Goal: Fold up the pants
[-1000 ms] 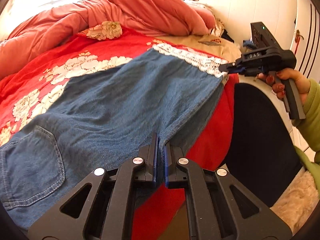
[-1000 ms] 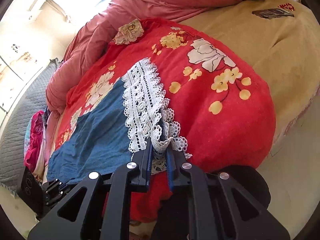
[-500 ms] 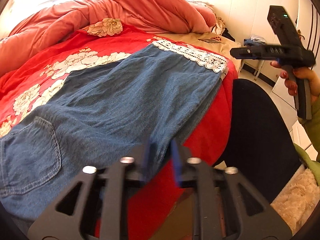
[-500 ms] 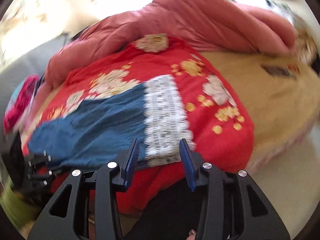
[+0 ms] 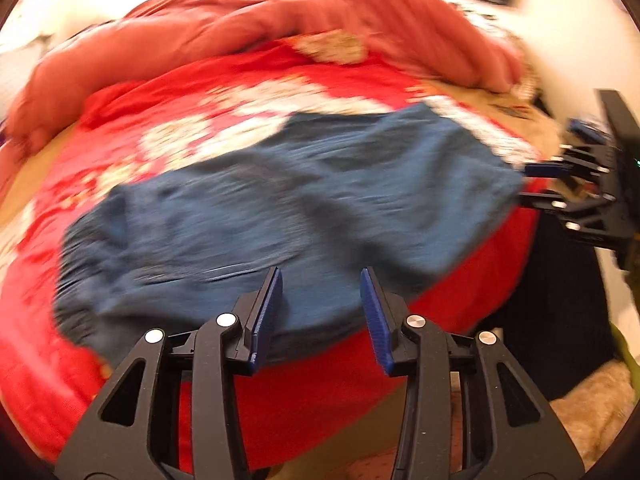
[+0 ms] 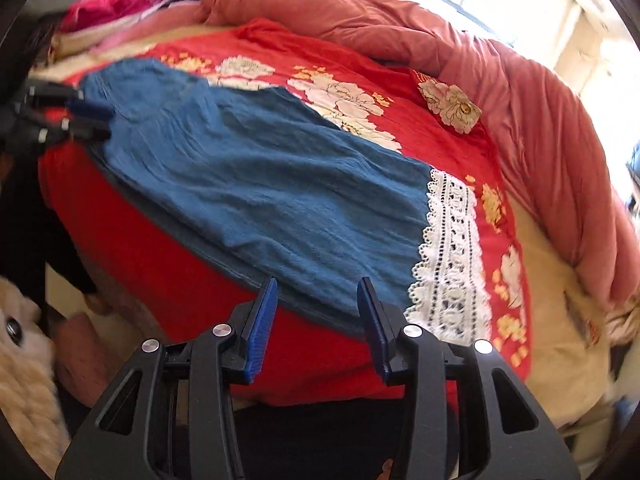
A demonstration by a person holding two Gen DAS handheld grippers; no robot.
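pants (image 6: pixel 256 184) flat on bed (image 6: pixel 168 264) — left view motion-blurred

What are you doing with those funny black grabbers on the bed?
A person is folding a pair of blue pants with white lace cuffs. The pants lie spread out on a red flowered blanket on the bed. Each hand holds a pair of tongs. Right now both the left tongs and the right tongs are open and hold nothing, poised at the near edge of the pants. No fold shows in the pants at this point.
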